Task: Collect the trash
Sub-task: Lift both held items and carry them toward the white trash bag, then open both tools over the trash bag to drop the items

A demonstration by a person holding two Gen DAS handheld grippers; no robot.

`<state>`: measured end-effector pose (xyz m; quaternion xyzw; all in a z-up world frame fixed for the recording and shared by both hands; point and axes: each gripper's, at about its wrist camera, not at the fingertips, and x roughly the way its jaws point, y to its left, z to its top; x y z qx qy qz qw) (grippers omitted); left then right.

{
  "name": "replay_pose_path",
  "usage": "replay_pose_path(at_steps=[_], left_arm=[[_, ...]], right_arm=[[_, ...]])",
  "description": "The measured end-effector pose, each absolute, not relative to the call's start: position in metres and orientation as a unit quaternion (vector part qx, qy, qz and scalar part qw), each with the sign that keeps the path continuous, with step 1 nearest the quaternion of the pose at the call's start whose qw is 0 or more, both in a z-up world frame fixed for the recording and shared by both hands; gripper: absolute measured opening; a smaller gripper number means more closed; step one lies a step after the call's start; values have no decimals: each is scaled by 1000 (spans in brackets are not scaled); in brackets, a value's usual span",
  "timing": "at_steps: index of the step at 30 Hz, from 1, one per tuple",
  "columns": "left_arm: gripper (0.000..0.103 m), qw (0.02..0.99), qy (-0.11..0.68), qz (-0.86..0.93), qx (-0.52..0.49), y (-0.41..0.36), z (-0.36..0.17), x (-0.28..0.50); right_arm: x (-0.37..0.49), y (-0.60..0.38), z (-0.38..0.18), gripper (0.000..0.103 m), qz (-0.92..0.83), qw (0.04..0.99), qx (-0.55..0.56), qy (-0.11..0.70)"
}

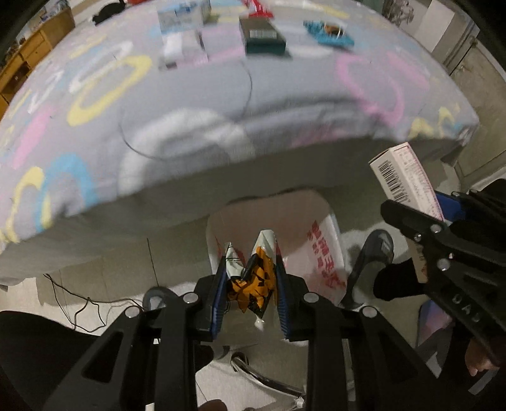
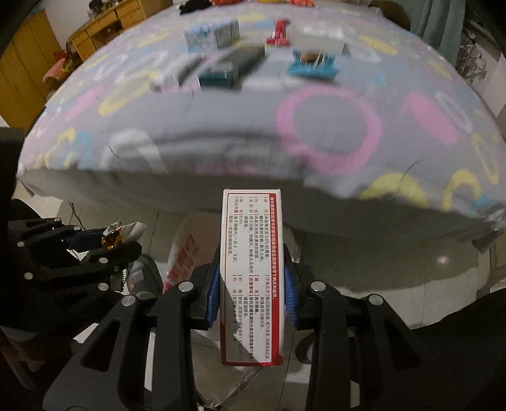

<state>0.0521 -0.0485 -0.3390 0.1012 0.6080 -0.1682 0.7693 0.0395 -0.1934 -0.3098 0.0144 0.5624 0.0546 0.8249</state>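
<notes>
My left gripper (image 1: 250, 278) is shut on an orange-and-white crumpled snack wrapper (image 1: 253, 284) and holds it over the open mouth of a white bag with red print (image 1: 319, 253) on the floor. My right gripper (image 2: 252, 284) is shut on a white medicine box with red edges (image 2: 251, 278), also above the bag (image 2: 183, 253). The box shows at the right of the left wrist view (image 1: 401, 177). The left gripper with its wrapper shows at the left of the right wrist view (image 2: 110, 240).
A bed with a grey ring-patterned cover (image 1: 221, 104) lies ahead. On it are a dark teal box (image 1: 262, 36), a blue wrapper (image 1: 329, 33), white-blue boxes (image 1: 182, 15) and a red wrapper (image 2: 278, 33). Black cables (image 1: 85, 303) trail on the tiled floor. Wooden cabinets (image 2: 104, 28) stand far left.
</notes>
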Motion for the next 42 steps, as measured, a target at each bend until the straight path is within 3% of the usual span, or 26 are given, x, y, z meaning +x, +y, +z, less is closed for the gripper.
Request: replay_pose_path(at_steps=[22,23,24,26,30,42], left_arm=[[29,716,670,-159,115,-55,-424,61],[35,714,671,-160,116,-56,-425,61],[45,712,673,-162,120,-57,-426,60],[64,709,674,-163,133,-62,-430,58],[90,708,676,-163,124,-60,-428,57],[95,718,667,-155,124,-52,-425,58]], right_arm=[[60,-179,-401,33,84,769,31,633],[64,-180,-404,35,83,767,33,635],[65,-181,-406,49,83,766,34,637],[63,-187,-405,67,80,766,41,637],[63,-189,-401,77,78,768,44,634],[57,-191,-389,85,76,777,50,623]])
